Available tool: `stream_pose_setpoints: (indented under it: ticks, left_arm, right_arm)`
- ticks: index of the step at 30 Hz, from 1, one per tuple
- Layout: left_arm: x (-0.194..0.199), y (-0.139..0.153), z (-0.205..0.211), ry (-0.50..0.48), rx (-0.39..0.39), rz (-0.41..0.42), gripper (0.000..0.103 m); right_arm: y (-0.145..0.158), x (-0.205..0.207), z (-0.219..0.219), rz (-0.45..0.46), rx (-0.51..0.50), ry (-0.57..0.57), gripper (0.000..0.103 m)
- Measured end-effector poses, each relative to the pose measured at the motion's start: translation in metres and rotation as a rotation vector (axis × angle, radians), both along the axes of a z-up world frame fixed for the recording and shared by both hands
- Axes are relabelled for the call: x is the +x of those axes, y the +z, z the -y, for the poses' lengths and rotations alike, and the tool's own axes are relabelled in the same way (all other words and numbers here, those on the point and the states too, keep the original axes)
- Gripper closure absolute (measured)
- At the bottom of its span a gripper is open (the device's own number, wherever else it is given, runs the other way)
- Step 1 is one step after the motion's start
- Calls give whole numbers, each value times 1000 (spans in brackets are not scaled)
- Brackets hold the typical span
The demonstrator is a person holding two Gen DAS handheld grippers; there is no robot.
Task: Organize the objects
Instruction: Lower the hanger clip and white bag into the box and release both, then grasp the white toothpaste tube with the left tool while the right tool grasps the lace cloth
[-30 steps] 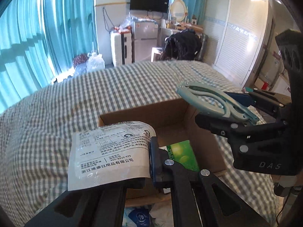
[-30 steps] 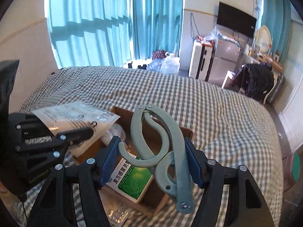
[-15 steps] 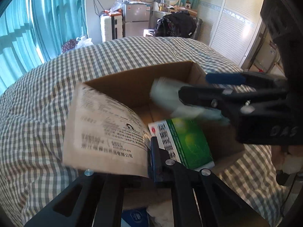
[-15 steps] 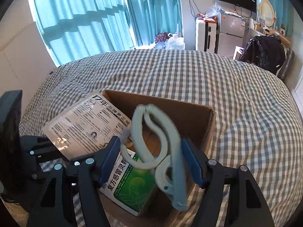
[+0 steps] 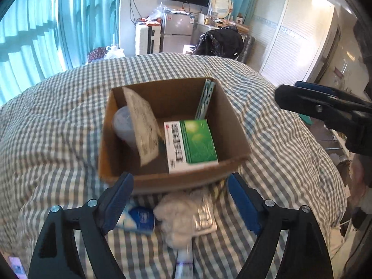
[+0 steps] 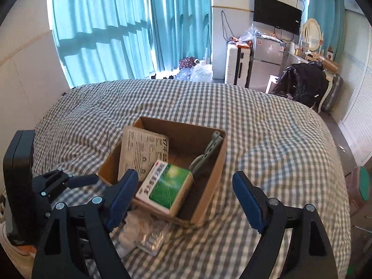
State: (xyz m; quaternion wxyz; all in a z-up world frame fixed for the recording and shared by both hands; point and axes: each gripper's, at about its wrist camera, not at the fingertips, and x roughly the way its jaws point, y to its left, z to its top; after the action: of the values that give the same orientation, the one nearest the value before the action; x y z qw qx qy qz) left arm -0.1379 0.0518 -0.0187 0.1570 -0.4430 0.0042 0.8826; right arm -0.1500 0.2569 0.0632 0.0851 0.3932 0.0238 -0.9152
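An open cardboard box (image 5: 234,125) (image 6: 210,193) sits on the checked bed. Inside are a green and white medicine box (image 5: 190,145) (image 6: 166,186), a printed white packet (image 5: 143,125) (image 6: 141,153) leaning at the left wall, a clear plastic item (image 5: 121,125) behind it, and a pale green folding hanger (image 5: 204,100) (image 6: 205,154) leaning at the right wall. My left gripper (image 5: 180,197) is open and empty just in front of the box. My right gripper (image 6: 183,197) is open and empty over the box's near side.
On the bed in front of the box lie a white wad (image 5: 179,211) (image 6: 132,227), a blister pack (image 5: 204,214) (image 6: 151,237), a blue and white packet (image 5: 139,217) and a tube (image 5: 183,262). The bed drops off at right to the floor.
My left gripper has let go of the white packet and my right gripper the green hanger; both now lie in the box. Both grippers have opened and pulled back.
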Motion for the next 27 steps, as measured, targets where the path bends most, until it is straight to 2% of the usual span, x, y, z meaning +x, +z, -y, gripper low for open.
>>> stream_pose_setpoints:
  ticks: [7,12,15,19,24,27]
  left_arm:
    - [44,27,18,57,-76,-78,8]
    - [67,20,33,139,-114,-107,8]
    - [76,8,43,197,-106,-121,8]
    - [77,-23,42,246,-121,-86,8]
    - [73,-69,29,230,-120,-14,8]
    - [71,-94,13,196,-139,36,14]
  right_arm:
    - [12,64,10,-44,50,12,19]
    - [0,95,23,-65,40,20,19]
    - [-16,107,29,-74,52,12,19]
    - [-47,113,30,-60,64,-10,19]
    - [-90,103,28,13,71,-27,19]
    - [-110,100,24,48,54,-26,19]
